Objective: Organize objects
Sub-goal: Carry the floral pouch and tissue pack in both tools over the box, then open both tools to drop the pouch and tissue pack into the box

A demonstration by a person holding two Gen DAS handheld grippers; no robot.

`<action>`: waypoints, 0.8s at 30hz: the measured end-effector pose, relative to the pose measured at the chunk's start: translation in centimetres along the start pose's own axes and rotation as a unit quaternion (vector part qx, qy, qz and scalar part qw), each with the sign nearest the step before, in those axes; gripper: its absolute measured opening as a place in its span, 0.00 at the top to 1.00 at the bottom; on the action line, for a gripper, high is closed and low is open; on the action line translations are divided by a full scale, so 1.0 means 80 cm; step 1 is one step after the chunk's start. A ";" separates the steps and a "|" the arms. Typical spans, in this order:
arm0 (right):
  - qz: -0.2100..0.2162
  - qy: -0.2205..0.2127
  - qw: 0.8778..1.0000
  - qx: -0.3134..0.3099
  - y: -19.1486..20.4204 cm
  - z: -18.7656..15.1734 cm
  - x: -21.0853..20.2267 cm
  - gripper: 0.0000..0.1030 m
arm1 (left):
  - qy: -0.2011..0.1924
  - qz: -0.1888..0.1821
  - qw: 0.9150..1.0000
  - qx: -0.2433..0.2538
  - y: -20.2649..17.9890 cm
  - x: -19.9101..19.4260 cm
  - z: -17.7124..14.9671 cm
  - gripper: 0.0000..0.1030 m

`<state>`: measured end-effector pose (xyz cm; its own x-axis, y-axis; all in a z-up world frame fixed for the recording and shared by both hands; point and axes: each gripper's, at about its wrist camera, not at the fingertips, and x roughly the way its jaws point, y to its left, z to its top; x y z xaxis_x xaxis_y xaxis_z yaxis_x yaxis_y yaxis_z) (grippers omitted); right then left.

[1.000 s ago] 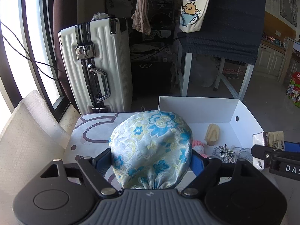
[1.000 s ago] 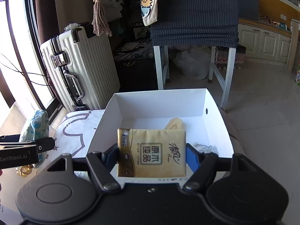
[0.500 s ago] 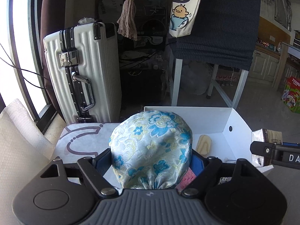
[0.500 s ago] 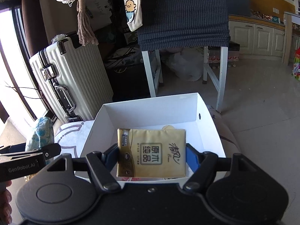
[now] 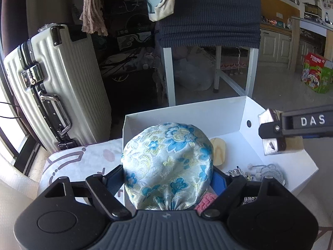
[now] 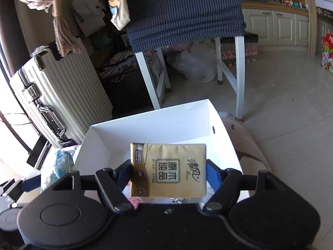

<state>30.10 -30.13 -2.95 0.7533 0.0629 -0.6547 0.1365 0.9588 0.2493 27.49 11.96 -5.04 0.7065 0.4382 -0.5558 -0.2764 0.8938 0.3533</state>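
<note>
My left gripper (image 5: 167, 179) is shut on a blue floral fabric pouch (image 5: 167, 160) and holds it over the near left part of a white cardboard box (image 5: 183, 114). My right gripper (image 6: 168, 170) is shut on a gold tissue pack (image 6: 168, 169) above the same box (image 6: 149, 125). In the left wrist view the right gripper and its pack (image 5: 272, 143) hang over the box's right wall. Inside the box lie a small wooden piece (image 5: 218, 151), grey and striped yarn items (image 5: 266, 171) and a pink knit item (image 5: 206, 201).
The box sits on a white patterned cloth (image 5: 83, 158). A white ribbed suitcase (image 5: 56, 83) stands behind on the left. A white-legged table with a dark blue cover (image 5: 208, 12) stands behind the box. Bubble wrap (image 5: 12, 187) lies at the left.
Both grippers have risen and moved forward over the box, each still holding its object. The right gripper now hangs higher over the box's right wall.
</note>
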 end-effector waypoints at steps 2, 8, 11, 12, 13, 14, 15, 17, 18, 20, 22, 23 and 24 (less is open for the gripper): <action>-0.001 0.008 1.000 0.000 -0.002 0.003 0.018 0.28 | 0.007 -0.004 1.000 0.004 -0.002 0.011 -0.002 0.19; -0.020 0.031 0.999 -0.015 -0.001 0.008 0.070 0.28 | 0.036 -0.019 0.999 -0.006 -0.003 0.046 -0.003 0.19; -0.025 0.038 0.999 -0.015 -0.006 0.009 0.087 0.28 | 0.043 -0.025 0.999 -0.014 -0.002 0.063 0.001 0.19; -0.026 0.039 0.999 -0.013 -0.008 0.010 0.091 0.28 | 0.044 -0.027 0.998 -0.019 -0.001 0.068 0.004 0.19; -0.029 0.038 0.999 -0.010 -0.011 0.011 0.096 0.27 | 0.044 -0.028 0.998 -0.023 0.000 0.072 0.007 0.19; -0.032 0.036 0.999 -0.007 -0.012 0.013 0.099 0.26 | 0.043 -0.029 0.998 -0.027 0.001 0.076 0.011 0.19; -0.031 0.036 0.999 -0.005 -0.014 0.014 0.102 0.21 | 0.041 -0.032 0.998 -0.032 0.002 0.080 0.017 0.19; -0.029 0.040 0.999 -0.009 -0.014 0.017 0.106 0.17 | 0.039 -0.037 0.998 -0.036 0.004 0.089 0.027 0.19; -0.029 0.041 0.999 -0.013 -0.013 0.018 0.108 0.17 | 0.041 -0.037 0.998 -0.034 0.004 0.095 0.033 0.19; -0.031 0.042 0.998 -0.022 -0.013 0.019 0.109 0.17 | 0.046 -0.035 0.998 -0.030 0.004 0.106 0.044 0.19; -0.031 0.047 0.998 -0.024 -0.016 0.019 0.110 0.18 | 0.057 -0.035 0.998 -0.020 0.003 0.119 0.055 0.19; -0.031 0.050 0.998 -0.021 -0.018 0.019 0.110 0.18 | 0.060 -0.033 0.998 -0.015 0.002 0.124 0.059 0.19; -0.030 0.053 0.998 -0.017 -0.020 0.019 0.110 0.19 | 0.066 -0.030 0.997 -0.010 0.001 0.131 0.064 0.19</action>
<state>37.49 -31.50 -8.07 0.6724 0.0322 -0.7395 0.1567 0.9702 0.1847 38.24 16.14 -6.99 0.6300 0.3910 -0.6709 -0.2501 0.9201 0.3013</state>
